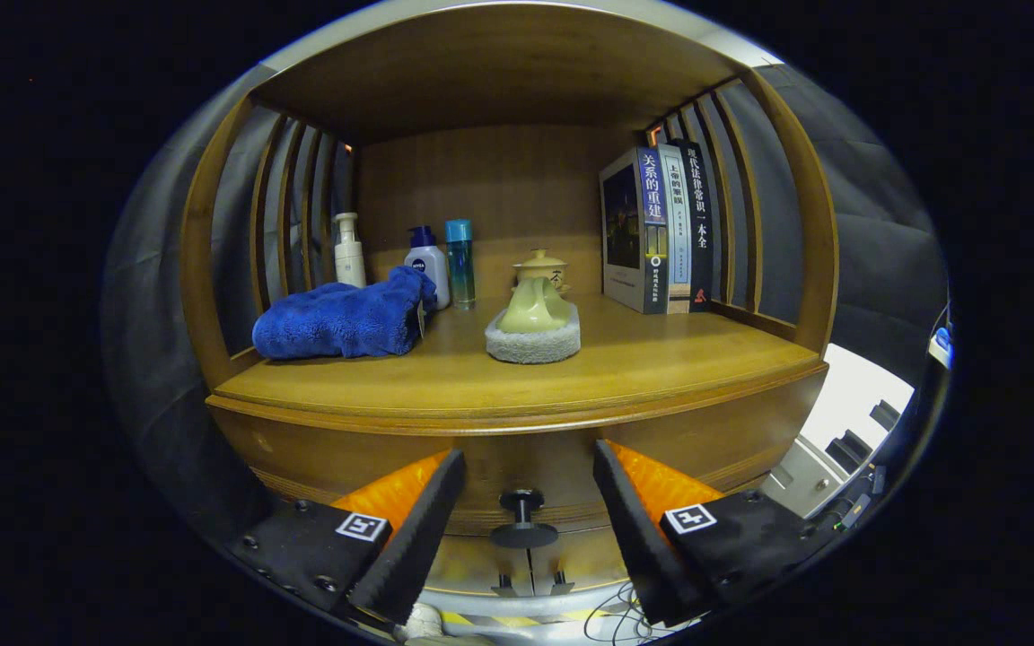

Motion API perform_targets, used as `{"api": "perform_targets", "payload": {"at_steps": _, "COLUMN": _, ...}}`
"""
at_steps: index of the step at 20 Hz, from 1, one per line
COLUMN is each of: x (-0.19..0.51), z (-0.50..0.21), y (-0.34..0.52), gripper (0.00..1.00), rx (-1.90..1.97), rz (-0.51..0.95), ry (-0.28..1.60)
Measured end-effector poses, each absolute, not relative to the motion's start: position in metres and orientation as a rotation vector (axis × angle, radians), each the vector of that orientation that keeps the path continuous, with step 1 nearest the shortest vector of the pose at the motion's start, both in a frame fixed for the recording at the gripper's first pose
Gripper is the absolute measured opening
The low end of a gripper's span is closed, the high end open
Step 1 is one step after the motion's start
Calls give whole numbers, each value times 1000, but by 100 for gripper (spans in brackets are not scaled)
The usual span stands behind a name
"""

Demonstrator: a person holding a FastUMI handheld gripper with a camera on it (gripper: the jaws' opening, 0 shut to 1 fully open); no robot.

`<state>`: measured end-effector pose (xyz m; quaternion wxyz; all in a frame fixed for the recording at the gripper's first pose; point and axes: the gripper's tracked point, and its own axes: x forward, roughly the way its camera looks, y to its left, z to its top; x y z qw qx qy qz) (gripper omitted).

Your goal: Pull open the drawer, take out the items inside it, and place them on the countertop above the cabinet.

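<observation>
One drawer (517,467), wooden, front flush under the counter (661,359); whether it holds anything we cannot tell. Its small round knob (523,516) on a short stem stands between the fingers of our tongs (526,489), which are spread wide and touch nothing. We judge the knob rigid, smooth and perhaps slippery, best pinched at the stem behind its cap; the drawer probably slides stiffly. On the counter: blue towel (342,318), three bottles (432,265), scrubber with pale handle (533,327), lidded pot (541,267), books (656,233).
</observation>
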<state>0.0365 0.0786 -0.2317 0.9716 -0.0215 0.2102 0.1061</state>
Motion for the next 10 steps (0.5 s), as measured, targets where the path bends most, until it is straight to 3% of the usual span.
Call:
{"api": "perform_targets", "payload": {"at_steps": 5, "x": 41, "z": -201, "y": 72, "gripper": 100, "rx": -42, "rz": 176, "ry": 407}}
{"api": "perform_targets", "payload": {"at_steps": 10, "x": 40, "z": -111, "y": 63, "gripper": 100, "rx": -39, "rz": 165, "ry": 323}}
